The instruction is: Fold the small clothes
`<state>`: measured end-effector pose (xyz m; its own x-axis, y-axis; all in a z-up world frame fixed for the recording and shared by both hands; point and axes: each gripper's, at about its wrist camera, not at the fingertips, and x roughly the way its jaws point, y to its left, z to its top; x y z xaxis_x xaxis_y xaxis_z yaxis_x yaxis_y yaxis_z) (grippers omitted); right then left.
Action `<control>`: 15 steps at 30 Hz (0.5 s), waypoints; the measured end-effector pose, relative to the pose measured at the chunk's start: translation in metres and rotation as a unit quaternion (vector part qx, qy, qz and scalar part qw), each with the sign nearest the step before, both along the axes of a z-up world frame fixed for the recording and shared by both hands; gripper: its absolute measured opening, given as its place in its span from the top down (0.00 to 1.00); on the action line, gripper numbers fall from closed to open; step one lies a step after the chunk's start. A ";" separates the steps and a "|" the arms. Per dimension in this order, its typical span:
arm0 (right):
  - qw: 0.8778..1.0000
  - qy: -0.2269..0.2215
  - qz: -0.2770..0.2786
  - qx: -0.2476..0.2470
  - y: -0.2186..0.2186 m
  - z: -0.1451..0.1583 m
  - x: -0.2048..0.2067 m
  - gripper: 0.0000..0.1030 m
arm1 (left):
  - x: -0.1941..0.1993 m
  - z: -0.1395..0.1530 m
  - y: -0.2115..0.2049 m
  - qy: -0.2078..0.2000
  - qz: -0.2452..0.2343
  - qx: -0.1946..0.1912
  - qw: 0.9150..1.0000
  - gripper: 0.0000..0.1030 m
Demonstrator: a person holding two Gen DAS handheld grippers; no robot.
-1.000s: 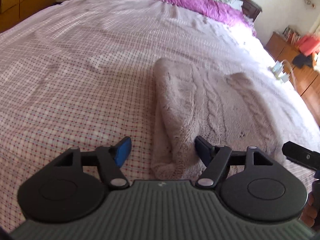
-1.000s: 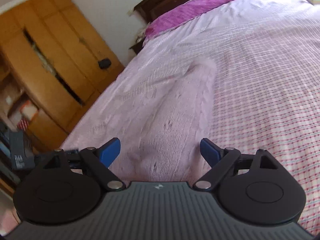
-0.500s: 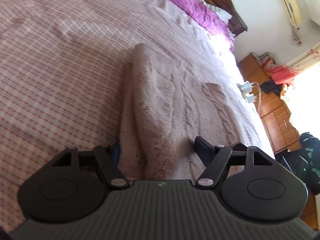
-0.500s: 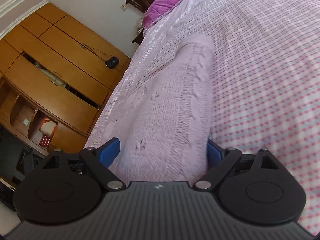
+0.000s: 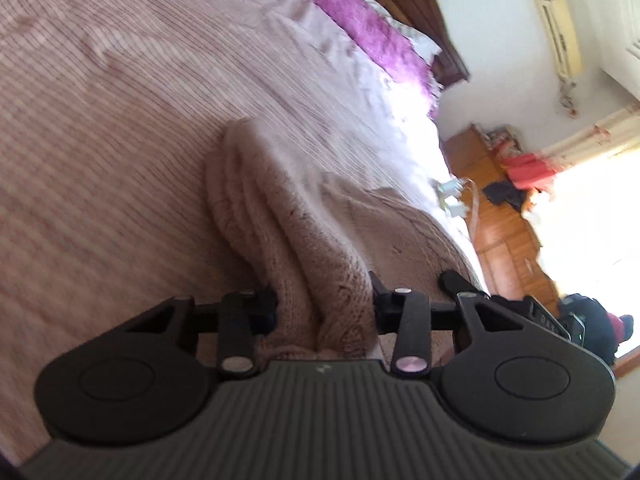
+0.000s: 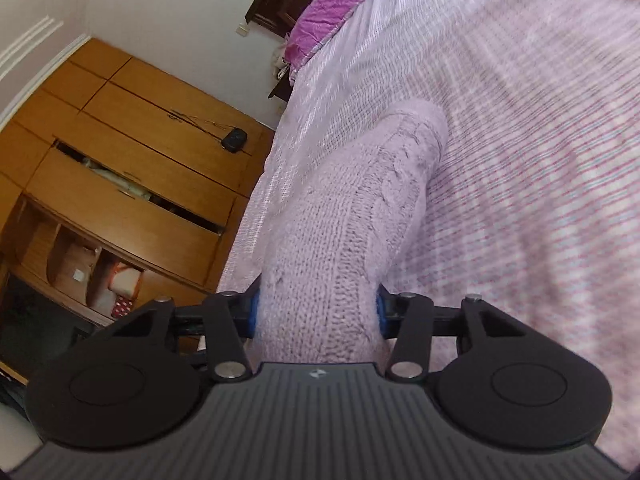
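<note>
Checked pink-and-white bedding covers the bed (image 5: pixel 120 128), with a purple pillow (image 5: pixel 360 28) along the dark headboard and a wooden wardrobe (image 6: pixel 120 152) against the wall beside it. On the bed lies a pale pink cable-knit sweater (image 5: pixel 280 216), bunched lengthwise into thick folds, with its far end resting on the bedding and its near end raised into both tools. Left gripper (image 5: pixel 324 304): its fingers are clamped on a gathered fold of the knit, which fills the space between them and spills over the gripper's body. Right gripper (image 6: pixel 318 312): its blue-padded fingers (image 6: pixel 253 312) press in on both sides of another thick roll of the sweater (image 6: pixel 352 216), holding it tight. In the left wrist view a wooden cabinet (image 5: pixel 504 240) stands past the bed's far side near a bright window, with red cloth (image 5: pixel 528 164) on top
</note>
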<state>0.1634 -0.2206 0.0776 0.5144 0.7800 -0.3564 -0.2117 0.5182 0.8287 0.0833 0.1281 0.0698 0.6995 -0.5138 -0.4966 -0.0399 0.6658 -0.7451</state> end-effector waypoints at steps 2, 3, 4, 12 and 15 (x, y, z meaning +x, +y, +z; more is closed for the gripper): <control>1.000 0.001 -0.004 -0.009 -0.016 0.007 -0.017 0.48 | -0.010 0.003 -0.018 0.000 -0.014 0.002 1.000 0.60; 1.000 0.000 -0.008 -0.013 -0.026 0.010 -0.027 0.48 | -0.016 0.005 -0.027 -0.001 -0.021 0.003 1.000 0.60; 1.000 0.000 -0.012 -0.017 -0.036 0.012 -0.037 0.48 | -0.022 0.006 -0.037 -0.003 -0.029 0.004 1.000 0.60; 0.998 -0.003 -0.050 -0.049 -0.104 0.011 -0.114 0.47 | -0.060 0.001 -0.101 -0.010 -0.087 0.029 0.996 0.58; 0.995 0.014 -0.057 -0.080 -0.111 -0.009 -0.128 0.46 | -0.067 -0.008 -0.120 -0.001 -0.094 0.086 0.992 0.57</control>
<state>0.0358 -0.3319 0.0683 0.5852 0.6493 -0.4858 -0.1220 0.6628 0.7388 0.0161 0.0080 0.0621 0.6005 -0.5424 -0.5876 0.0975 0.7790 -0.6194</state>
